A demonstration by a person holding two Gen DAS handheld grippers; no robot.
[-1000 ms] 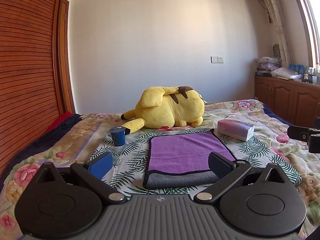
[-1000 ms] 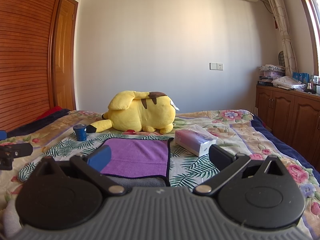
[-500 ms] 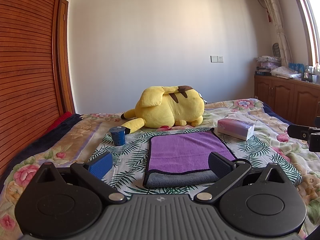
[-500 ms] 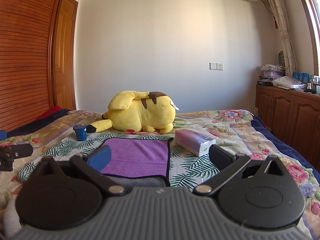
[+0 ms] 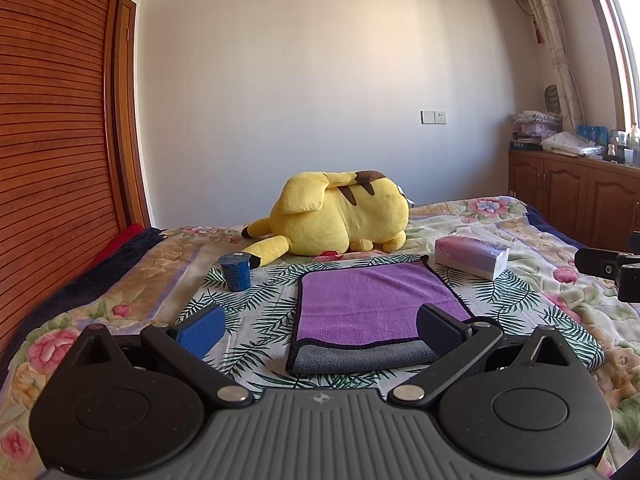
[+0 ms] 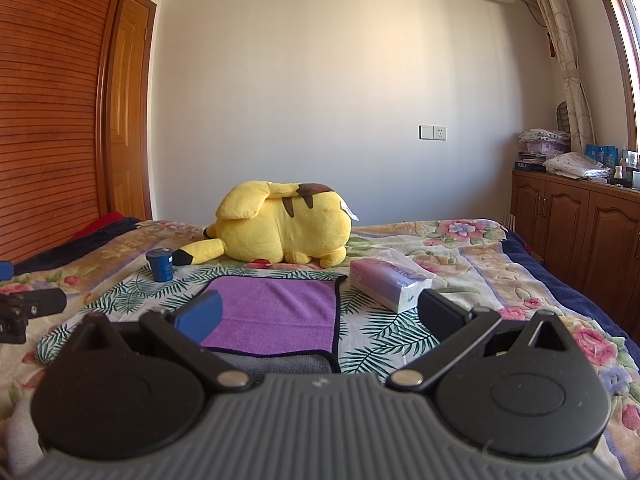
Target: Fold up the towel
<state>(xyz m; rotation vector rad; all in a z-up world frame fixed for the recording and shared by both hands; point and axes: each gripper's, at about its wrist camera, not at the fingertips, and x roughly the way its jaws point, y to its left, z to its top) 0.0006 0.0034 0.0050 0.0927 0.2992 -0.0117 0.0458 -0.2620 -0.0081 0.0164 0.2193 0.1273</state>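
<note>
A purple towel (image 5: 376,300) lies folded flat on the bed, its grey underside showing along the near edge; it also shows in the right wrist view (image 6: 276,316). My left gripper (image 5: 320,324) is open and empty, held just short of the towel's near edge. My right gripper (image 6: 318,316) is open and empty, near the towel's near right corner. The right gripper's tip shows at the right edge of the left wrist view (image 5: 612,268), and the left gripper's tip at the left edge of the right wrist view (image 6: 24,312).
A yellow plush toy (image 5: 340,212) lies behind the towel. A blue cup (image 5: 236,270) stands to the towel's left and a pink tissue pack (image 5: 472,256) to its right. The floral bedspread (image 5: 140,280) covers the bed. Wooden cabinets (image 6: 580,232) stand at the right.
</note>
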